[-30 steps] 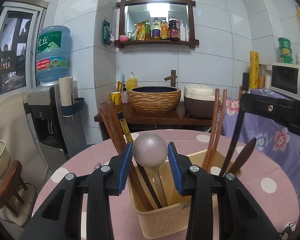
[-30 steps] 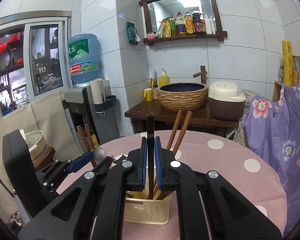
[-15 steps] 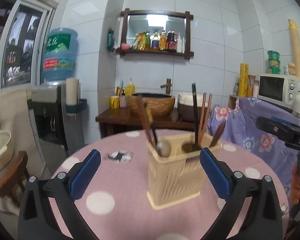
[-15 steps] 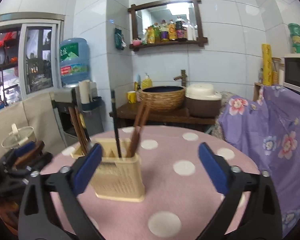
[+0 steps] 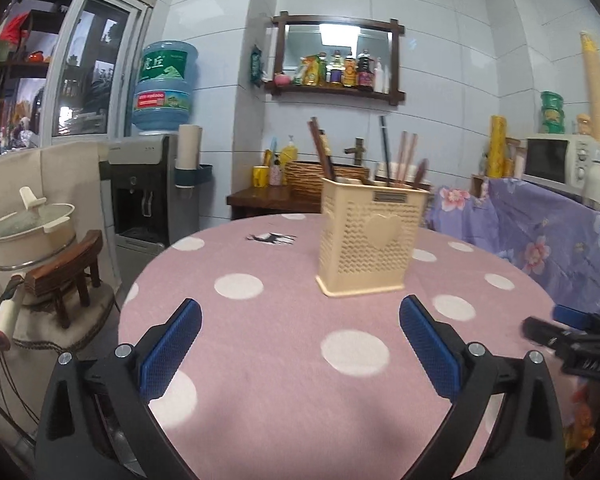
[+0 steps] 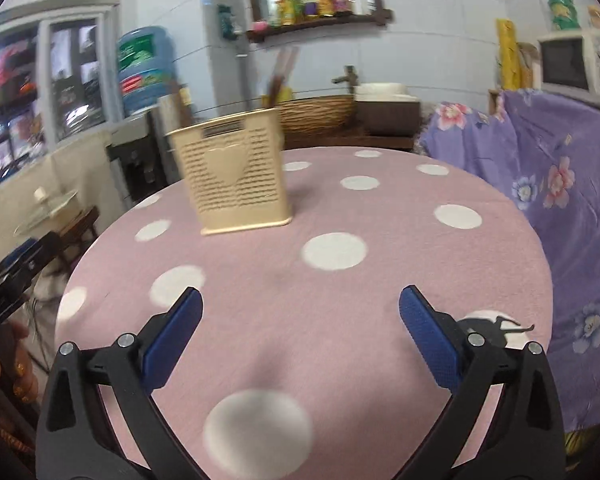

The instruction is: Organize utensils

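A cream plastic utensil basket with a heart on its side stands upright on the pink polka-dot table. Brown chopsticks, a black chopstick and other dark wooden utensils stick up out of it. My left gripper is open and empty, low over the table's near edge, well back from the basket. My right gripper is open and empty, also back from the basket, which looks blurred in the right wrist view. The right gripper also shows at the left wrist view's right edge.
A small dark mark lies on the cloth left of the basket. A purple floral cloth covers furniture right of the table. A water dispenser, a pot on a small wooden stool and a wooden sink counter stand behind and left.
Both grippers let go of the utensils they held over the basket, opened wide and pulled back and down to the table's near side. The spoon and black chopstick now stand in the basket.
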Demonstrator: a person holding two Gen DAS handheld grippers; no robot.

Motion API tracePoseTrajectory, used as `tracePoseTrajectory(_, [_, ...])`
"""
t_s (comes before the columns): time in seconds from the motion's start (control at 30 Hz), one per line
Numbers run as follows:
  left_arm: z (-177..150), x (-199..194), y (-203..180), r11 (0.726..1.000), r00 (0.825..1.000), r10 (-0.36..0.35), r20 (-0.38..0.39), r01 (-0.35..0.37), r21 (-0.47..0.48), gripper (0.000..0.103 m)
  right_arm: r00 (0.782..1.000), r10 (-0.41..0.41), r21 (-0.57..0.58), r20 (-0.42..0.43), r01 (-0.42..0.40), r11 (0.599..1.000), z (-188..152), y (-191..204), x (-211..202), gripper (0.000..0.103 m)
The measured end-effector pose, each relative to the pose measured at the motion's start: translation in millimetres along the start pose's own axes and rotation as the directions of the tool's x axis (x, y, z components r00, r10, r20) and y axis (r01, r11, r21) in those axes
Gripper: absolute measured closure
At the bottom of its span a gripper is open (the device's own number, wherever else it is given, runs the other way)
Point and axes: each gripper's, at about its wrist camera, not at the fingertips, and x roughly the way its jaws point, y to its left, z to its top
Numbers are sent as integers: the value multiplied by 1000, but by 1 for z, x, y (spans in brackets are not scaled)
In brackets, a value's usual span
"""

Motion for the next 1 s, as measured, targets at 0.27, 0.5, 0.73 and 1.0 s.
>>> tracePoseTrajectory(0.27, [-12, -60, 8, 999, 1000, -26, 3, 26, -32, 5, 980, 121, -90, 157, -108, 990, -27, 44, -80, 6])
tracePoseTrajectory(0.5, [-13, -80, 3, 999, 999, -35, 31, 35, -7, 5, 972, 165, -118, 164, -147, 982, -33, 56, -100, 6])
tracePoseTrajectory(0.73, [-14, -80, -1, 999, 999, -37, 38, 37, 1, 5, 974, 153, -123, 165, -134, 983, -29, 55, -100, 6])
tracePoseTrajectory(1.0, [-15, -80, 1, 999, 999, -37, 32, 37, 0, 5, 974, 129, -112, 188, -109, 988, -28, 53, -101, 6])
